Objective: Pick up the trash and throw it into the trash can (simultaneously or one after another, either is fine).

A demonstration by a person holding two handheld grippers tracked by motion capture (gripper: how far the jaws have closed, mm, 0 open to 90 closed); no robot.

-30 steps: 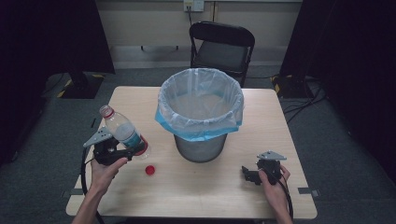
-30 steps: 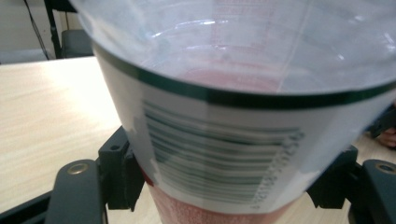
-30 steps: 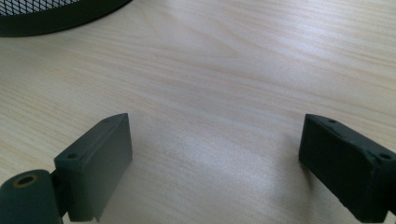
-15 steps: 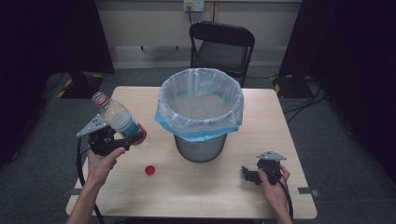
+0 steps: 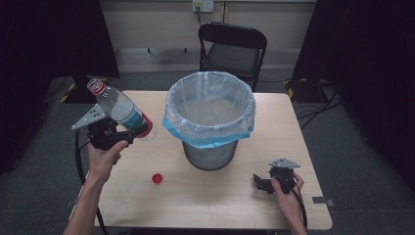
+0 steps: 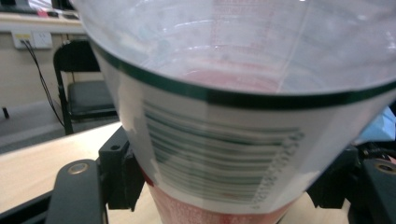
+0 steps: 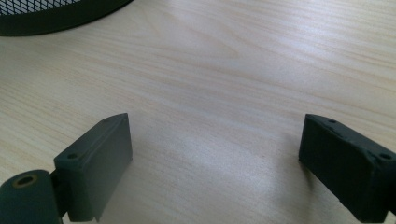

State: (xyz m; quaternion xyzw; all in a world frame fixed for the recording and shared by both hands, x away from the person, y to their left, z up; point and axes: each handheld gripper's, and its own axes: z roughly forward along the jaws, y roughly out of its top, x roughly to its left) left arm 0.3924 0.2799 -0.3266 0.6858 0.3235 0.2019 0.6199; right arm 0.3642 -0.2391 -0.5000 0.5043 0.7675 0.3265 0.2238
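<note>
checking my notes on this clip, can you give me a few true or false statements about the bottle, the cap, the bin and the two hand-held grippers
1. The left hand-held gripper grips the plastic bottle near its base. True.
2. The bottle has its red cap screwed on. False: its mouth is open, and the red cap lies on the table.
3. The right hand-held gripper holds the cap. False: its jaws stand open over bare table with nothing between them.
4. The bin is lined with a bag. True.
5. The bottle is already inside the bin. False: it is held in the air, left of the bin.
</note>
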